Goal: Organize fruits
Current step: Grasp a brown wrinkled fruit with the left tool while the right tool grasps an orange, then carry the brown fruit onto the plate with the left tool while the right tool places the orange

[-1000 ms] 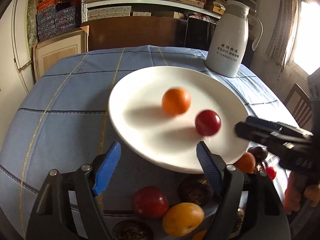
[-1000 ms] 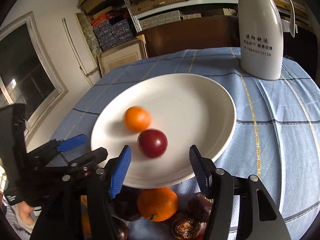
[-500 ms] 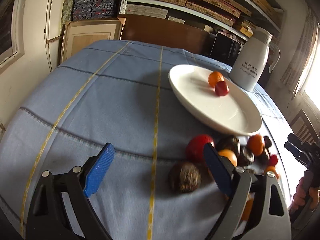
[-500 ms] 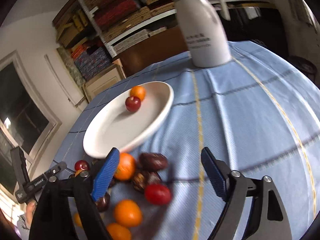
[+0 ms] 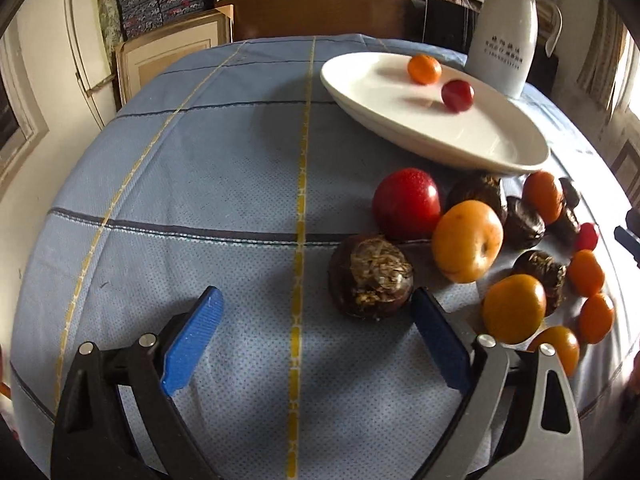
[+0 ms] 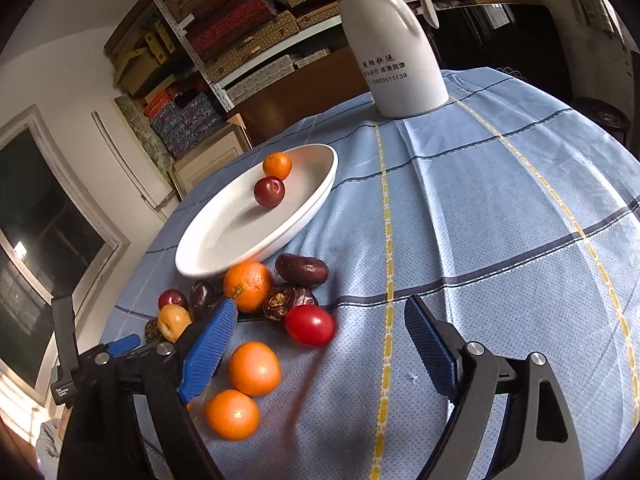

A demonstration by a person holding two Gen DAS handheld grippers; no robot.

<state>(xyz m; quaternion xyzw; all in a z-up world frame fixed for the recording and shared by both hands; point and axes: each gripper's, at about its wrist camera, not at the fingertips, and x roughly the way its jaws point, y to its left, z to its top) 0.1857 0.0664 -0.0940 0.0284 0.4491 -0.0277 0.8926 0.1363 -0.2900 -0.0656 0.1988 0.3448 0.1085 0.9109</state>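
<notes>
A white plate (image 5: pixel 480 140) (image 6: pixel 224 240) holds a small orange (image 5: pixel 424 69) (image 6: pixel 277 165) and a red plum (image 5: pixel 457 95) (image 6: pixel 269 191). In front of it lies a loose pile of fruit. My left gripper (image 5: pixel 316 298) hovers low over the cloth, its jaws opening with nothing between them. A dark water chestnut (image 5: pixel 372 276) lies just beyond its right finger, with a red fruit (image 5: pixel 408 202) and a yellow-orange one (image 5: pixel 467 241) behind. My right gripper (image 6: pixel 320 306) is open and empty, with a red tomato (image 6: pixel 310 325) just past its tips and two oranges (image 6: pixel 254 368) by its left finger.
A white thermos jug (image 5: pixel 504 44) (image 6: pixel 400 52) stands behind the plate. The round table's blue checked cloth (image 5: pixel 200 200) falls away at the near edge. Dark dates (image 6: pixel 302 270) and a tangerine (image 6: pixel 248 285) lie by the plate's rim. Shelves with boxes fill the back.
Both grippers have drawn back from over the plate to the loose fruit pile and their jaws have widened. The orange and plum stay on the plate.
</notes>
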